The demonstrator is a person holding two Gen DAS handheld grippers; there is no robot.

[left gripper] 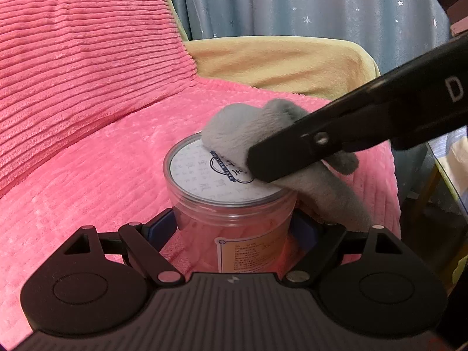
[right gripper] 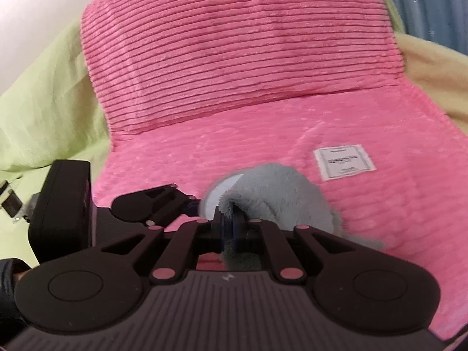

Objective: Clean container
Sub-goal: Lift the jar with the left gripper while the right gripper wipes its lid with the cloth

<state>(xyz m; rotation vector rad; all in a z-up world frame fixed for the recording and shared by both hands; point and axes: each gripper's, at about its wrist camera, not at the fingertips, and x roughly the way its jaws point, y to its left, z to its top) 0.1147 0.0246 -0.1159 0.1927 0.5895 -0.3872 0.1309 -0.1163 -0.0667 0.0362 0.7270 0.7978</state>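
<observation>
A clear plastic jar (left gripper: 234, 225) with a white printed lid (left gripper: 201, 172) stands upright on a pink blanket. My left gripper (left gripper: 234, 231) is shut on the jar's body, one blue pad on each side. A grey fluffy cloth (left gripper: 242, 128) lies on the right half of the lid and hangs down the jar's right side. My right gripper (left gripper: 263, 161) comes in from the upper right, shut on that cloth and pressing it to the lid. In the right wrist view the right gripper (right gripper: 229, 225) pinches the grey cloth (right gripper: 275, 193); only a sliver of the lid (right gripper: 212, 201) shows.
A pink ribbed blanket (left gripper: 87, 175) covers the seat, with a ribbed pink cushion (right gripper: 234, 52) behind. A white fabric label (right gripper: 344, 162) lies on the blanket. Yellow-green covering (right gripper: 44, 111) lies at the left, a starred blue curtain (left gripper: 321, 5) behind. The left gripper's body (right gripper: 64, 204) sits left.
</observation>
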